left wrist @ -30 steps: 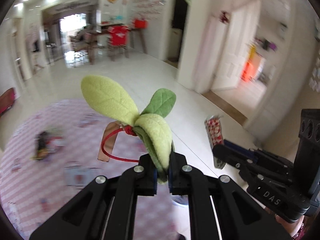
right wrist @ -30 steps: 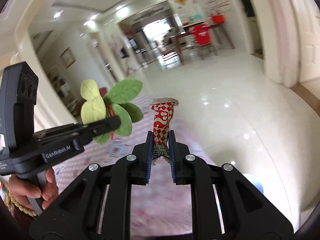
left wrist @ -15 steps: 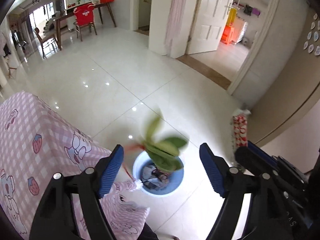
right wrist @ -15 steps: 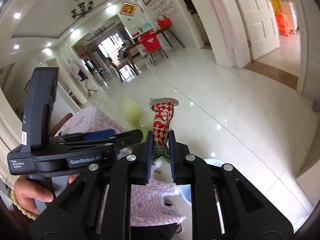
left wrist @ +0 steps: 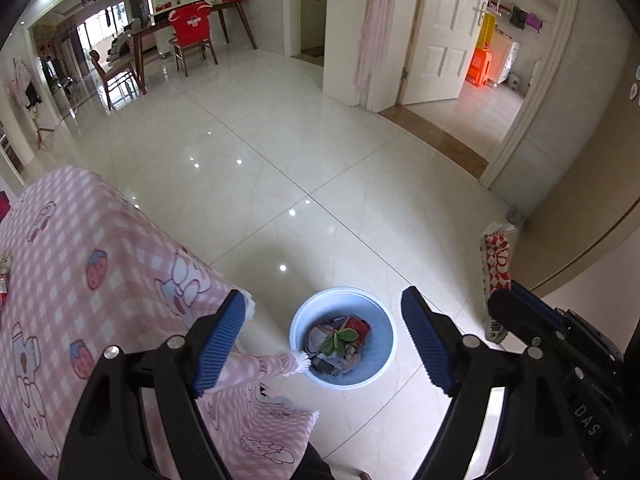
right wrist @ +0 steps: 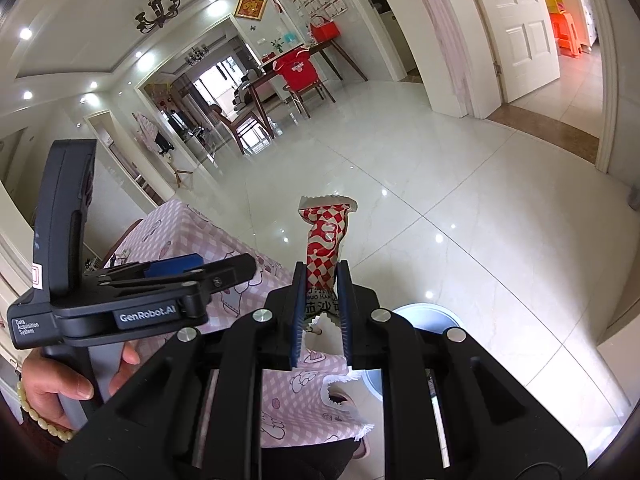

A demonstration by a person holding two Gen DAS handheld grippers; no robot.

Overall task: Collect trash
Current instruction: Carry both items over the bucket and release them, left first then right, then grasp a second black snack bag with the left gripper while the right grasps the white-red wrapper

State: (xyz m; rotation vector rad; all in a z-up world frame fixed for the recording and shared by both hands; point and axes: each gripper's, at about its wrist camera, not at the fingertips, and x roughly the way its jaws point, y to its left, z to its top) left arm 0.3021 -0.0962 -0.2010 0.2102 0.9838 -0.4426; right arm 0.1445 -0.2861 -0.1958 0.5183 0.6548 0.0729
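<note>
The left gripper [left wrist: 322,340] hung with its blue-padded jaws spread wide and nothing between them, just past the corner of the table draped in a pink checked cloth printed with rabbits and strawberries [left wrist: 100,280]. Its jaws had just been opening. Directly below the gap sat the round pale-blue plastic waste bin [left wrist: 382,364] on the floor, touching the hanging hem of the cloth. The green felt leaf toy [left wrist: 340,338] lay inside the bin on top of crumpled wrappers. The right gripper [right wrist: 322,280] was pinched narrow on the red-and-white checked snack wrapper [right wrist: 326,236], which stood upright out of the pads, its torn silver edge at the top. In the left wrist view that wrapper [left wrist: 496,264] sat to the right of the bin, above bare floor. A hand with a bead bracelet [right wrist: 60,388] held the left gripper's handle.

Beyond the bin, the glossy cream tiled floor [left wrist: 320,152] ran open and bare up to a white door frame and a wooden dining table with a red-covered chair [left wrist: 192,36] far back.

A second before, the left gripper had been clamped on the leaf toy above the tabletop; half a second before, the toy was a blur falling toward the bin. The wrapper sat in the right gripper as before.
</note>
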